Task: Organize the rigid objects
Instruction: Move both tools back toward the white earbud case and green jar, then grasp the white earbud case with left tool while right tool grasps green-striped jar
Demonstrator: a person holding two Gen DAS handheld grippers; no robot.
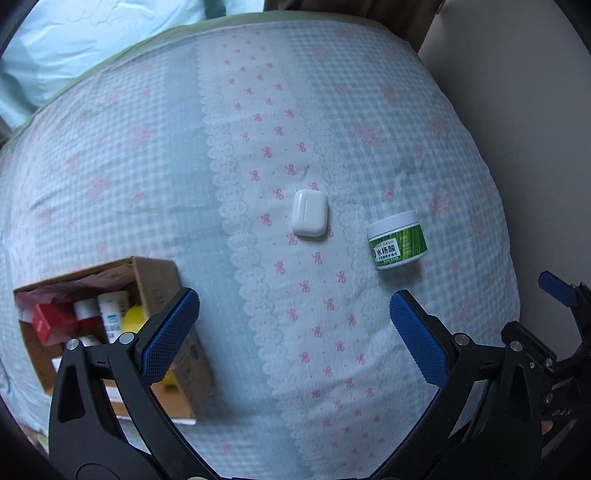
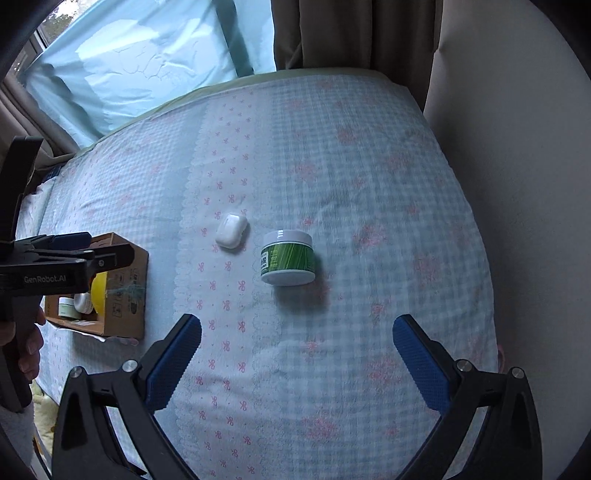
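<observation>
A bed point(image 1: 147, 155) covered in a blue-checked sheet with pink bows carries everything. A pale blue pillow point(image 2: 140, 62) lies past its far edge, brown curtains point(image 2: 351, 33) hang behind, and a beige wall point(image 2: 517, 184) runs along its right edge.

A cardboard box point(image 1: 157, 277) sits near the bed's left edge, its top open. Inside it are a red carton point(image 1: 50, 323), a white bottle point(image 1: 112, 310) with blue print, a red-and-white bottle point(image 1: 86, 314) and something yellow point(image 1: 133, 317), packed close together; what lies beneath them is hidden.

The left gripper point(image 1: 293, 314) hangs over the near part of the bed with its blue-padded jaws spread wide and nothing between them; its left finger overlaps the box's near right corner in its own view. The right gripper point(image 2: 297, 339) is likewise spread wide and holds nothing, over the near middle of the bed. In the right wrist view the left gripper appears from the side above the box.

A green jar point(image 2: 288, 258) with a white lid lies on its side near the middle of the bed, towards the right edge. Just beside it on the left, apart from it, an earbud case point(image 2: 231, 230) lies flat on the bow-patterned strip. Both are well apart from the box.
</observation>
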